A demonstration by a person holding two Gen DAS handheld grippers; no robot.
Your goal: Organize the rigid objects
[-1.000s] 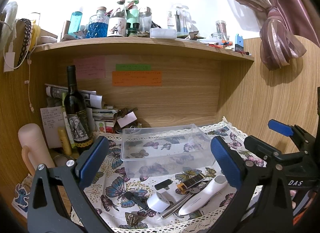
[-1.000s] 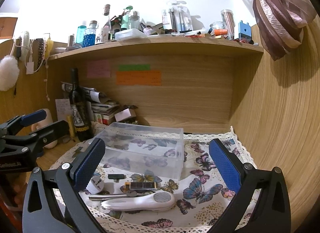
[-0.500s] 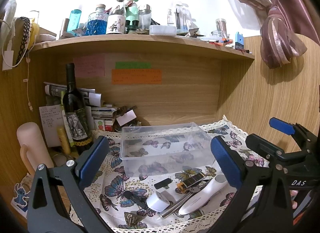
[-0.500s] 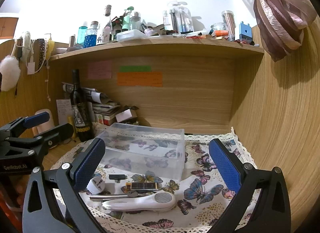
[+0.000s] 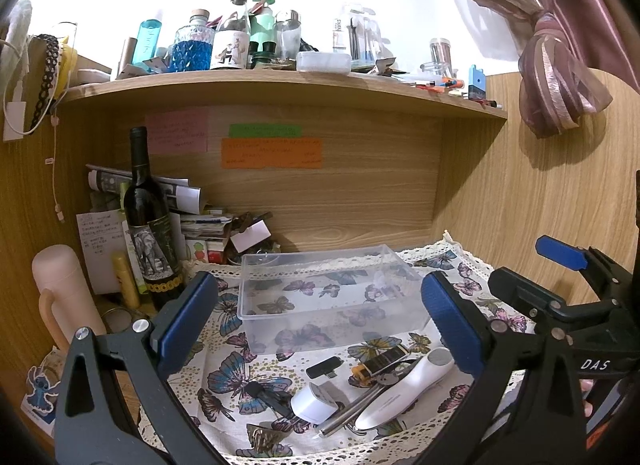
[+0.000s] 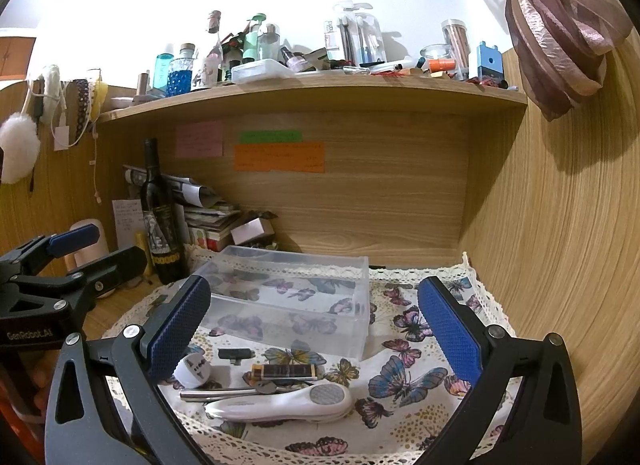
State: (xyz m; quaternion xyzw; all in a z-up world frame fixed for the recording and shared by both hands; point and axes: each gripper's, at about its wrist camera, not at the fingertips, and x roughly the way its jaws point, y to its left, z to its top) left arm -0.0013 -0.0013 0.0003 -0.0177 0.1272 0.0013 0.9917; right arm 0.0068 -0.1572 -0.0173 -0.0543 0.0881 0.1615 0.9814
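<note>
Pre-grasp step. Left tongs point(image 5: 320, 325) and right tongs point(image 6: 316, 325) both spread apart, holding nothing. Loose items, e.g. white handheld device point(image 6: 280, 405), lie on surface before empty clear box point(image 6: 288, 297). Next, probably: descend onto one item.

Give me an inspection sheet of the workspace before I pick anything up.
Surface: white butterfly-print cloth with lace edge on a wooden desk.
Job's things: clear plastic bin, nothing seen inside; in front of it a long white handheld device, silver metal pen, black-and-gold lighter, small black adapter, white round plug.
Clutter: dark wine bottle, papers and boxes at back left; bottles on the wooden shelf.
Grippers: left gripper and right gripper both open, holding nothing.
Cables: white cord hanging at left.
Surroundings: mauve curtain, coloured sticky notes on the back panel.
</note>
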